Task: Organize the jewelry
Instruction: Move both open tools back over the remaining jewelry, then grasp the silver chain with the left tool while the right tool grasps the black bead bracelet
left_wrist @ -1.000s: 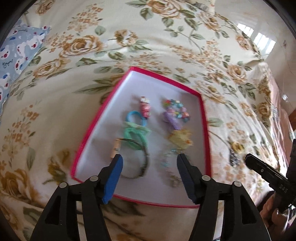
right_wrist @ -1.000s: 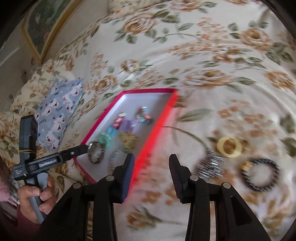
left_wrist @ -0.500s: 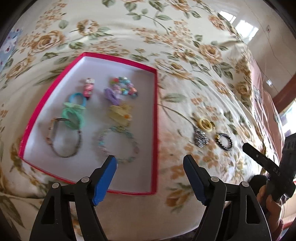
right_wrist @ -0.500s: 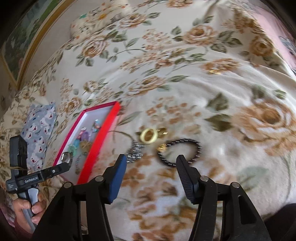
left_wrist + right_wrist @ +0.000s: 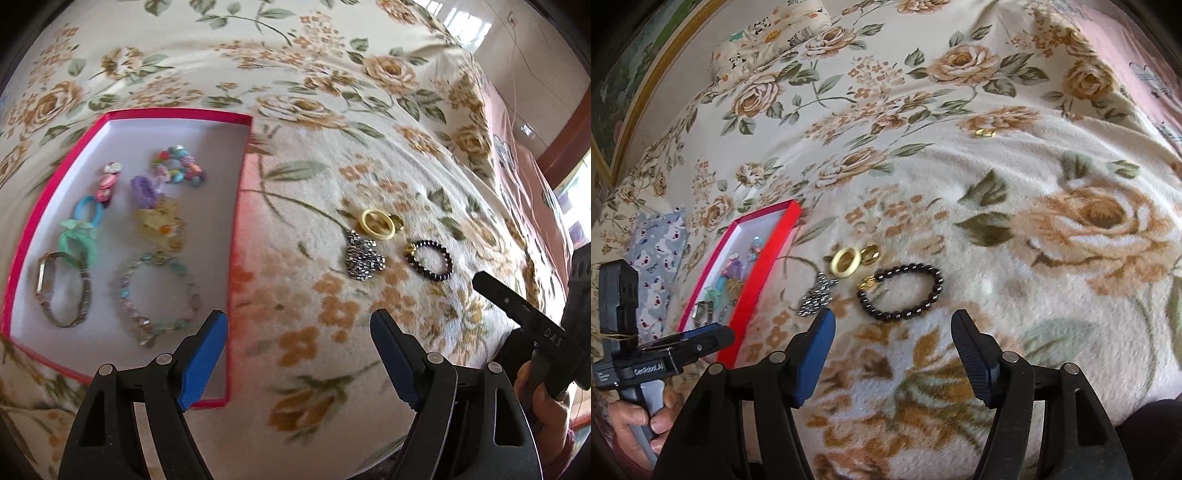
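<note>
A red-rimmed white box (image 5: 236, 206) lies on the floral blanket and holds several bracelets, hair ties and clips. Right of it on the blanket lie a silver chain piece (image 5: 364, 260), a yellow ring (image 5: 376, 224), a small gold ring (image 5: 397, 221) and a black bead bracelet (image 5: 430, 260). My left gripper (image 5: 299, 354) is open and empty over the box's right front corner. My right gripper (image 5: 892, 350) is open and empty just in front of the black bead bracelet (image 5: 901, 291). The box (image 5: 753, 280) shows at the left in the right wrist view.
Another small gold piece (image 5: 984, 132) lies farther back on the blanket. A blue patterned pillow (image 5: 653, 266) lies left of the box, a panda-print cushion (image 5: 768, 40) at the back. The bed edge drops off at the right in the left wrist view.
Both grippers have swung right, from over the box toward the loose jewelry on the blanket. The right gripper's jaws have opened wider. Nothing was picked up.
</note>
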